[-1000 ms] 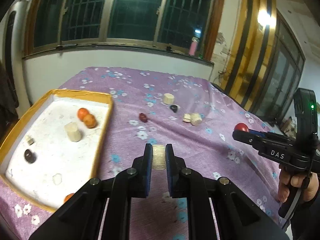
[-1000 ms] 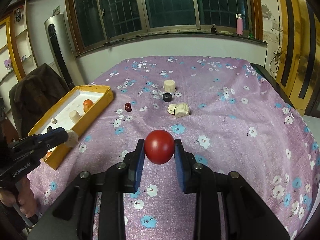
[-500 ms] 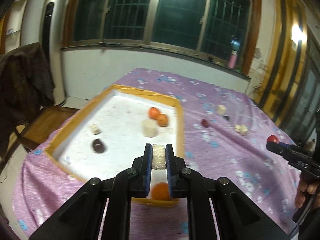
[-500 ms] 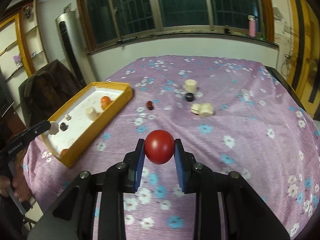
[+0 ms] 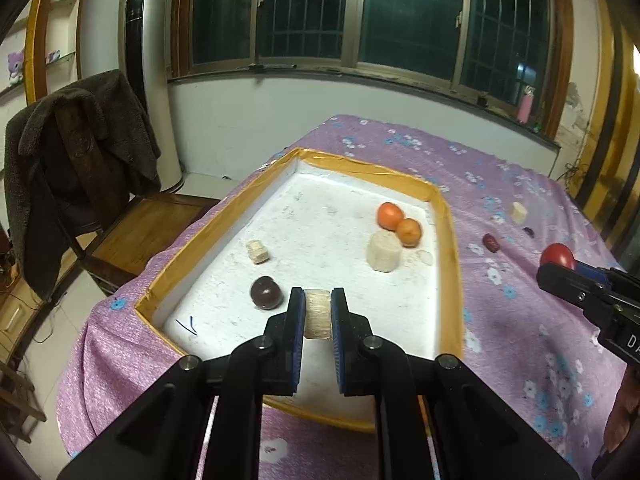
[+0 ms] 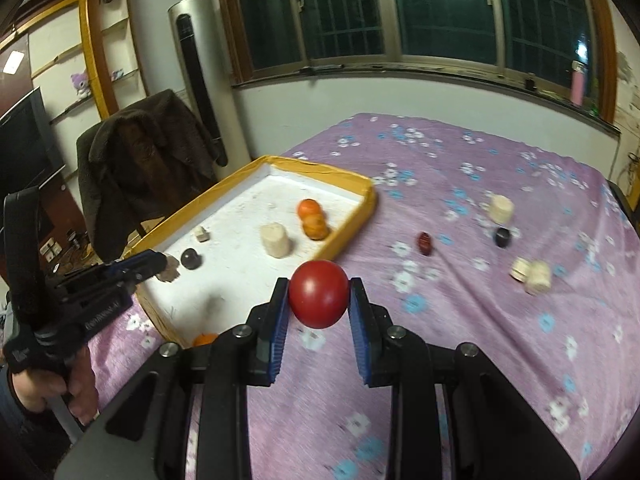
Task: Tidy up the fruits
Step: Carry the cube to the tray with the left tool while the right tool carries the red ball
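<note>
Hovering above the near end of a yellow-rimmed tray (image 5: 240, 208), the left gripper (image 5: 318, 314) has its blue-padded jaws clamped on a pale, cream-coloured fruit chunk (image 5: 317, 312), held clear of the tray's white floor. Inside the tray, a dark round plum-like fruit (image 5: 264, 292) lies just left of the gripper tips. Farther in sit a small pale piece (image 5: 257, 251), a larger pale cylinder of fruit (image 5: 383, 251), and two oranges (image 5: 399, 224) touching one another beside that cylinder. The tray rests on a table covered by a purple floral cloth (image 5: 520, 320).

To the right, over the cloth and near the tray's long side, the right gripper (image 6: 319, 300) is closed on a red tomato-like ball (image 6: 318, 294), held in the air. On the cloth well beyond it lie a dark red date (image 6: 425, 243), a small black fruit (image 6: 503, 237), a pale cylinder (image 6: 501, 209) just behind that, and two pale chunks (image 6: 532, 274) side by side. Another orange (image 6: 205, 338) peeks out at the tray's near corner. A chair draped with a dark coat (image 5: 76, 152) stands to the left of the table.
</note>
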A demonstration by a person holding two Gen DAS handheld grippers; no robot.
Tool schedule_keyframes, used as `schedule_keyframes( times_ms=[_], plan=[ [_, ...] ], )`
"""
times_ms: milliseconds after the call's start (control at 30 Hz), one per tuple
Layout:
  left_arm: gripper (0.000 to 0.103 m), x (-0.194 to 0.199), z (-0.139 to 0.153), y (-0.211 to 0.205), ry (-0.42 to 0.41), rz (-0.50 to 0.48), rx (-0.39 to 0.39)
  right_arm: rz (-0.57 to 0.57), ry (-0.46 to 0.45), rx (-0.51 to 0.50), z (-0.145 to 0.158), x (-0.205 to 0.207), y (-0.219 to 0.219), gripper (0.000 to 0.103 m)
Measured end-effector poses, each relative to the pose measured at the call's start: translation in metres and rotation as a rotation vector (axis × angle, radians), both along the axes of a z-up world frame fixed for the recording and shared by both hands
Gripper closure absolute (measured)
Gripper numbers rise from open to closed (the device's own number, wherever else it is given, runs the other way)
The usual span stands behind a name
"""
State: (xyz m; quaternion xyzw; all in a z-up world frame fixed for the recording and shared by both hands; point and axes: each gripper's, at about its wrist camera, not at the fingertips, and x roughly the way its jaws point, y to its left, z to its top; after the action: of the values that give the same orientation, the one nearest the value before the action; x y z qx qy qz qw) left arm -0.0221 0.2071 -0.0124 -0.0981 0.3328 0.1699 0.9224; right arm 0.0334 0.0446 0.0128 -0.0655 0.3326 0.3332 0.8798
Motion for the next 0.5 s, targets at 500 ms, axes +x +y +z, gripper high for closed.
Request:
schedule_keyframes(
  times_ms=[500],
  plan=[
    [0.092, 0.03, 0.001, 0.039, 0.043, 0.051, -0.005, 0.069, 0.056, -0.058, -0.017, 0.025, 0.074, 0.072]
  ],
)
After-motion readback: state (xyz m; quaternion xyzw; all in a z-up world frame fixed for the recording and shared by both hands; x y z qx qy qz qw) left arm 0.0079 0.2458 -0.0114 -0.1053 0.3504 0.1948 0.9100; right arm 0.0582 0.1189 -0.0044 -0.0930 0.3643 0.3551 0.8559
